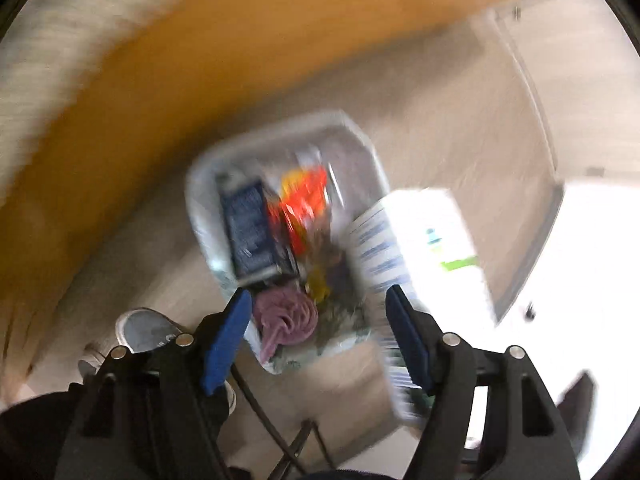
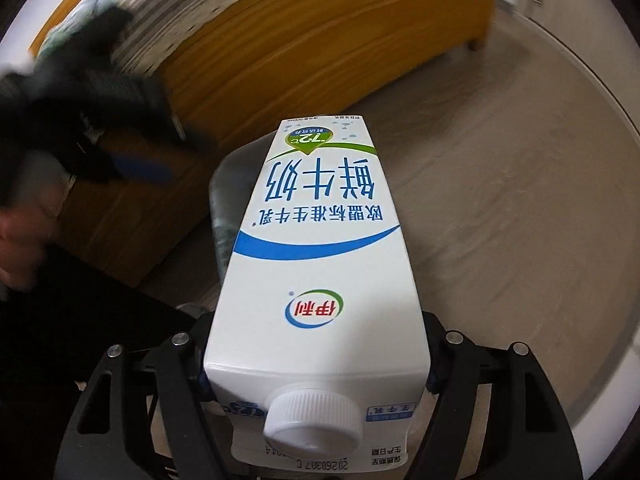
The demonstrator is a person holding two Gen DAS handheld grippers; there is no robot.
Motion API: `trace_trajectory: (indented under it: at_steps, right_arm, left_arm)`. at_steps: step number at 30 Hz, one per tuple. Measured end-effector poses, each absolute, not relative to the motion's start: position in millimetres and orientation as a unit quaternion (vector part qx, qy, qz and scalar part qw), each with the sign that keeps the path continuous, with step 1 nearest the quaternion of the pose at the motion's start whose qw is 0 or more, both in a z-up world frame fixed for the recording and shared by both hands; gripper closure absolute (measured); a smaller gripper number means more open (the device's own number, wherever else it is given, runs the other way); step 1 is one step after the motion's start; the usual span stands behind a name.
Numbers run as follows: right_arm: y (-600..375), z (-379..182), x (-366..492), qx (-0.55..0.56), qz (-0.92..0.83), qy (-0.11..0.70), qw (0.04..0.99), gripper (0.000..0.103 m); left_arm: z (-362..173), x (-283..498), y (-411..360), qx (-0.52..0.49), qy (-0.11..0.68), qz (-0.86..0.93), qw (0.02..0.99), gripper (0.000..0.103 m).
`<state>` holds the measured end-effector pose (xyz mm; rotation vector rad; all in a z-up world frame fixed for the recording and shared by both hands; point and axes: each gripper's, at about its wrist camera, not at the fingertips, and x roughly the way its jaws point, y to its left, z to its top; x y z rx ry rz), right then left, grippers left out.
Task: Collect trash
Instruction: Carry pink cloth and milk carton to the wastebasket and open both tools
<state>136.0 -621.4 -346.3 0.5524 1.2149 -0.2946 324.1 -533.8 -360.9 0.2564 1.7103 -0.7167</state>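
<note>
My left gripper (image 1: 318,294) hangs open over a trash bin (image 1: 362,140) with a white liner. The blurred bin holds a dark blue packet (image 1: 248,232), an orange wrapper (image 1: 304,204) and a crumpled purple piece (image 1: 286,318), which shows between my blue pads (image 1: 226,340) without touching them. My right gripper (image 2: 316,376) is shut on a white and blue milk carton (image 2: 320,248), cap (image 2: 316,420) toward the camera. The carton (image 1: 424,248) hovers at the bin's right edge. In the right wrist view the bin (image 2: 224,200) is mostly hidden under it.
An orange wooden furniture panel (image 2: 320,40) runs behind the bin on a pale wood floor (image 2: 500,200). A person's grey shoe (image 1: 146,328) stands left of the bin. The blurred left gripper's blue pad (image 2: 140,170) and a hand (image 2: 20,236) show at left.
</note>
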Motion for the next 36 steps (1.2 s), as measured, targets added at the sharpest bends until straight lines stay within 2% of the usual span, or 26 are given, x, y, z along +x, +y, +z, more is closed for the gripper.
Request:
trace_trajectory:
  at_steps: [5,9,15,20,36]
  right_arm:
    - [-599,-398,179,0.210,-0.110,0.602,0.763,0.033]
    - [-594,-454,213,0.172,-0.118,0.630,0.748,0.034]
    - [-591,-507,216,0.169,-0.131,0.662,0.719,0.034]
    - [-589,-504,213,0.166,-0.143,0.660,0.719,0.021]
    - [-613,-403,174,0.184,-0.166,0.606,0.756,0.021]
  left_arm:
    - [-318,350,-500,0.062,0.708,-0.281,0.645,0.036]
    - [-324,359,-489,0.025,0.727,-0.262,0.634,0.036]
    - [-330,347,-503,0.053,0.723,-0.284,0.628,0.036]
    - [-335,332,-516,0.073,0.723,-0.304,0.616,0.036]
    - [-336,328,-509,0.074,0.716,-0.340,0.605,0.036]
